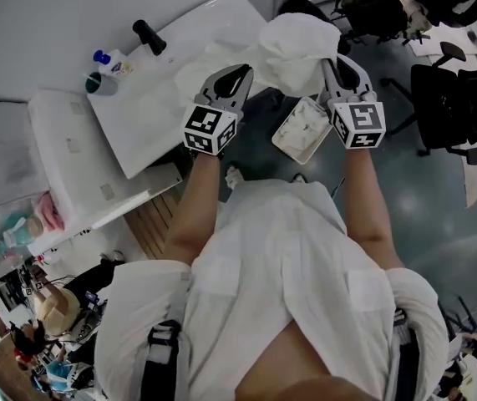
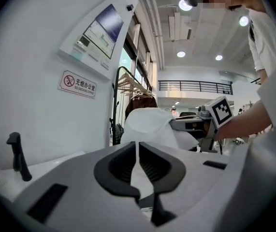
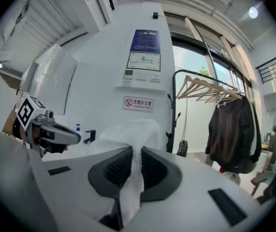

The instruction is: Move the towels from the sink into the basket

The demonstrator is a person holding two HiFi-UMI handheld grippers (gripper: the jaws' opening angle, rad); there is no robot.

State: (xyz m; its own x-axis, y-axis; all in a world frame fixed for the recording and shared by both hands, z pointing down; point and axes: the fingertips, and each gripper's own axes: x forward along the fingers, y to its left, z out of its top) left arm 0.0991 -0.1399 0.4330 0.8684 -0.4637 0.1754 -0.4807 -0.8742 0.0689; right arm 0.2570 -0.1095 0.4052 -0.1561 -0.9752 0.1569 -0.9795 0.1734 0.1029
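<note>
Head view steeply down, each gripper view close, near-level along its fingers point(image 2: 121, 167), all three sharing the towel point(image 1: 298, 47)

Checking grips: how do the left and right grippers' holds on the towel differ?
The left gripper pinches a thin edge of the towel; the right gripper clamps a thicker fold spilling behind its jaws. Its bulk bunches near the right gripper, away from the left gripper. Both are shut on it.

No-smoking sign point(image 2: 78, 84) on white wall point(image 2: 26, 57): crossed-cigarette symbol, text 无烟办公室. Poster point(image 2: 99, 30) above: print too small.
</note>
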